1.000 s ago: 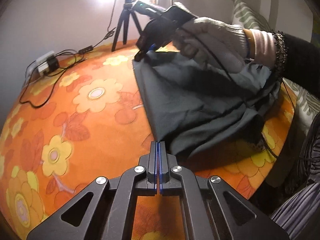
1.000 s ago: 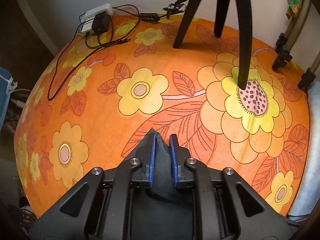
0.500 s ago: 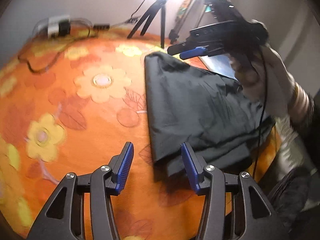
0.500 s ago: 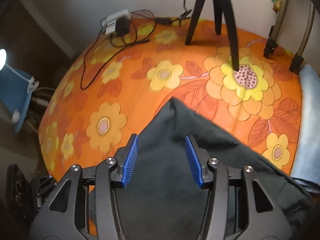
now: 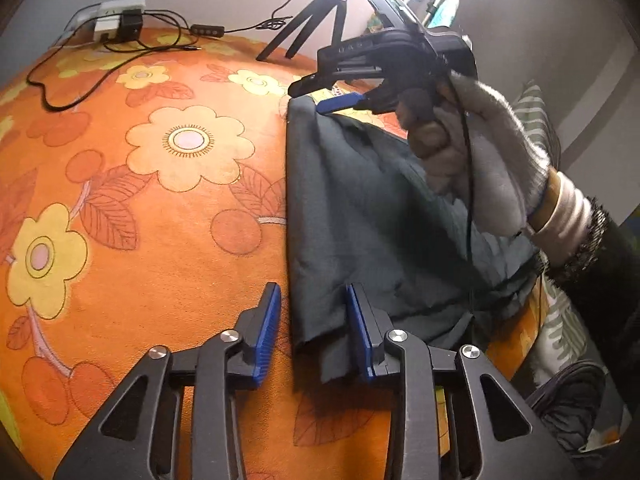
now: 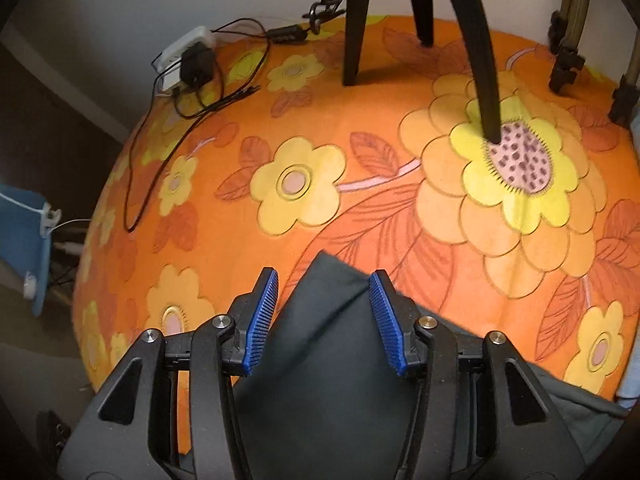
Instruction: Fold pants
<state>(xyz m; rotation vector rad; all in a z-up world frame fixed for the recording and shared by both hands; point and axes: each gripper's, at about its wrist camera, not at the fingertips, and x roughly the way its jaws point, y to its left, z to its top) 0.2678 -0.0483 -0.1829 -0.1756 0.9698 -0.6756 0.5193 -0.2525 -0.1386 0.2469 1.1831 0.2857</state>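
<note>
The dark grey pants (image 5: 360, 216) are lying folded into a long strip on the orange flowered cloth (image 5: 168, 208) that covers the worktop, one long edge running straight and the other side bunched toward the worktop's edge by the person's sleeve (image 5: 592, 256).

The left gripper (image 5: 314, 330) is sitting low over the near corner of the pants. Its blue pads (image 5: 267, 330) are apart with the corner of the fabric between them, one pad right at the cloth's folded edge and the other out over bare orange. The jaws have just been closing in a bit, but the pads aren't pressing on anything, so there's no grip.

The right gripper (image 6: 324, 322) is up at the far corner, held by a hand in a light knit glove (image 5: 488, 160). From its own camera the corner of the pants (image 6: 328, 344) pokes up between the two blue pads, which stand well apart and don't pinch it. In the left wrist view that same gripper (image 5: 340, 94) hangs just above the far corner, jaws visibly parted.

Further back on the worktop there's a small black tripod (image 5: 316, 28) standing on the flower print, and a white power strip with a black adapter (image 5: 120, 24) and a loop of black cable (image 5: 92, 76) near the wall.
</note>
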